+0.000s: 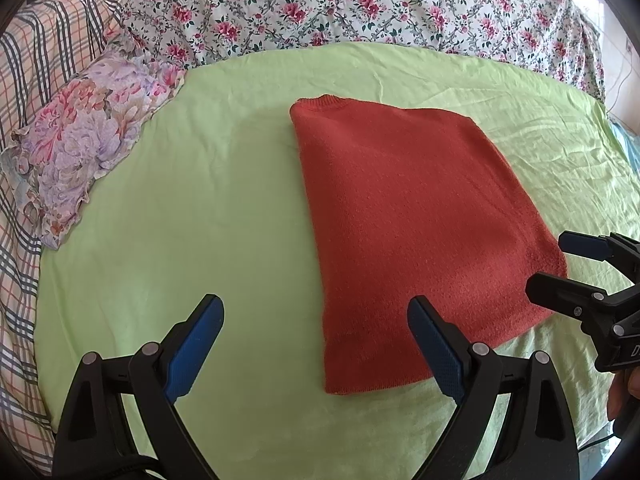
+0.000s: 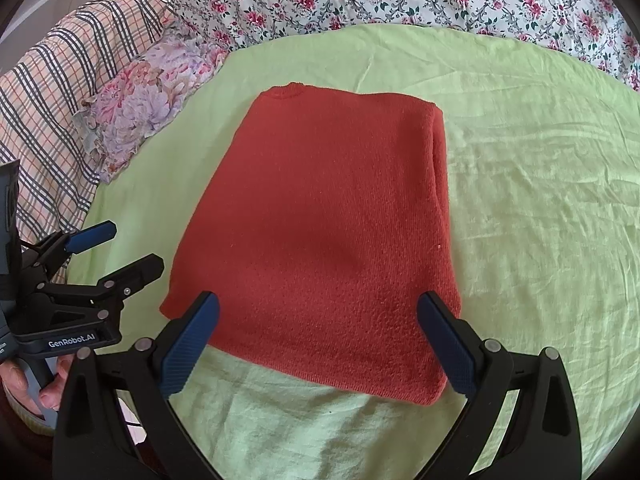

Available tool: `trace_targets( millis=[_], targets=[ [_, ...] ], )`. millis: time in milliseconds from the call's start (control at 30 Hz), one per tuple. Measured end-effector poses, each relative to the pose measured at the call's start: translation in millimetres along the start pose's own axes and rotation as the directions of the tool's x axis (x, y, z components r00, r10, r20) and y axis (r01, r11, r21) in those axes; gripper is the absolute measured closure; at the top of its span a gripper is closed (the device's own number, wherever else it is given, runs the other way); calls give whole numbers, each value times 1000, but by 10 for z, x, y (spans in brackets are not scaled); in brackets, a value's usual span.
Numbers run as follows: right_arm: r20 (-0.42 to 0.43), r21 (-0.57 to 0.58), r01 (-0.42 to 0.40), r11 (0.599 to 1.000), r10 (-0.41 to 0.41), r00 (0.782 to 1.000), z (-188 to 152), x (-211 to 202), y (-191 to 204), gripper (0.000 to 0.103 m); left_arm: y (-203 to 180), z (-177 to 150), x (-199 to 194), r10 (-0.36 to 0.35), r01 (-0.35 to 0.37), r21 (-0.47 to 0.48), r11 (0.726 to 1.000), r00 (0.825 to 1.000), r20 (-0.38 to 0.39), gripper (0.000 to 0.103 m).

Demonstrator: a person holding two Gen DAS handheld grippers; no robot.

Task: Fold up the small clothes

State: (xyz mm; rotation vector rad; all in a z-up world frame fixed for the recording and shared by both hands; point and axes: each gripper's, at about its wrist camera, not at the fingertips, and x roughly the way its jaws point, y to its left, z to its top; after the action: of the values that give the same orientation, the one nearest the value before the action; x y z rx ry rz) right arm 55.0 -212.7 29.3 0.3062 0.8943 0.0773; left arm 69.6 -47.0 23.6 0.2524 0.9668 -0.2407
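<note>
Left hand-held gripper (image 1: 316, 344): black frame, blue ribbed pads, fingers spread wide, nothing between them; hovers over the near-left corner of the sweater, one finger above bare sheet to the sweater's left, the other above the sweater's near edge. Right hand-held gripper (image 2: 318, 340): same make, fingers spread wide, grasping nothing; hovers over the sweater's near edge, both fingers over the knit, the right one by the sweater's near-right corner. Each unit appears in the other's view, beside the sweater's near corners; the left one carries white lettering on its body and a hand (image 2: 24, 384) grips its handle. Sweater (image 1: 404, 220): rust-red knit, folded to a compact rectangle, lying flat, ribbed neckline at its far-left corner, stacked fold layers visible along its right side in the right wrist view. Sheet (image 1: 180, 208): pale green, under the sweater, smooth to the sweater's left, creased to its right. Pillow (image 1: 88, 148): pink and lilac floral with a ruffled edge, well left of the sweater. Checked cloth (image 1: 44, 64): pink, grey and white plaid, left of the sweater beyond the pillow. Floral cover (image 1: 360, 4): white with small red roses, behind the sweater along the sheet's far edge
</note>
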Motion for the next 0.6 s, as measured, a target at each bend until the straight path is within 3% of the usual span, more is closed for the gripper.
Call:
trace_targets(
  millis=[600],
  targets=[
    [0,-2,0,1000,0,1000,53,3,-20,4,-77,39,26,-7,7,2,1000,1000,-6,9]
  ],
)
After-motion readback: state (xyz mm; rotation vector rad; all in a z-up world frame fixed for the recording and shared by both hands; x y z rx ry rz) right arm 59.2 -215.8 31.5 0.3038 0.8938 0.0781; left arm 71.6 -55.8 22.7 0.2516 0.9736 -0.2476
